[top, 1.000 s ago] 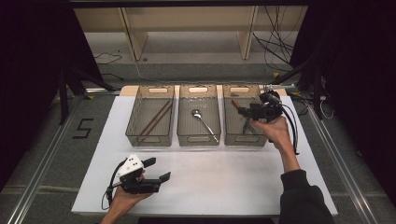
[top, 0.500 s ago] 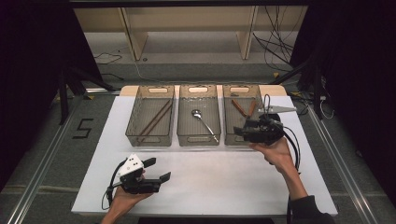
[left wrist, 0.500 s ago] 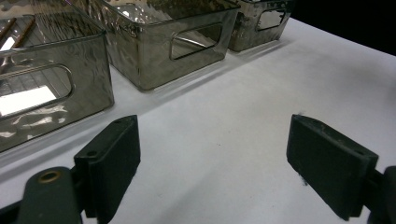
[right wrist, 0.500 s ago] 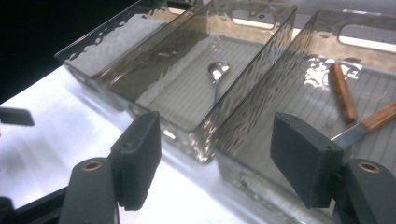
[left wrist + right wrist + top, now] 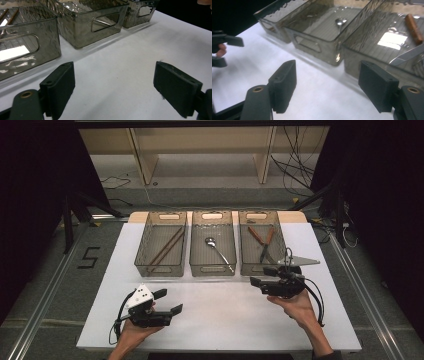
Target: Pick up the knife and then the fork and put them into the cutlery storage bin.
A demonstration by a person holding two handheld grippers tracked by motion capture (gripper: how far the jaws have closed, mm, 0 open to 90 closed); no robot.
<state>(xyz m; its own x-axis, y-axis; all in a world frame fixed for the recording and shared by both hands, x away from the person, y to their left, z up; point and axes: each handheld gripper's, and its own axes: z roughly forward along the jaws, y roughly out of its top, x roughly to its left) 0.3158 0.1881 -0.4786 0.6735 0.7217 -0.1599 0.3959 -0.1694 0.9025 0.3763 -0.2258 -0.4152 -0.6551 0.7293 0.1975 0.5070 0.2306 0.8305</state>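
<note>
The brown-handled cutlery [image 5: 263, 246] is seen lying in the right bin [image 5: 256, 269], at the far right of the bench [image 5: 225, 320]. Two pieces are made out, crossed near their metal ends, with the handles pointing to the far side. What kind of pieces they are cannot be told for sure.

They are judged to be light and stiff. The metal ends are likely slippery, while the brown handles [image 5: 413, 25] should give a surer hold. A grip across a handle, from above, is advised, since the bin walls leave little room at the sides.

The right tongs [image 5: 261, 276] are held just in front of the right bin, near its front wall. Their jaws have just been opening and stand wide apart, with nothing between them. The left tongs [image 5: 169, 301] are held low over the near left of the bench, also wide open and empty, as the bare white surface between the pads [image 5: 58, 87] shows.

Three clear smoky bins are set in a row. A pair of brown chopsticks [image 5: 166, 246] is held in the left bin [image 5: 155, 269]. A single metal spoon [image 5: 218, 251] lies in the middle bin [image 5: 212, 268].
</note>
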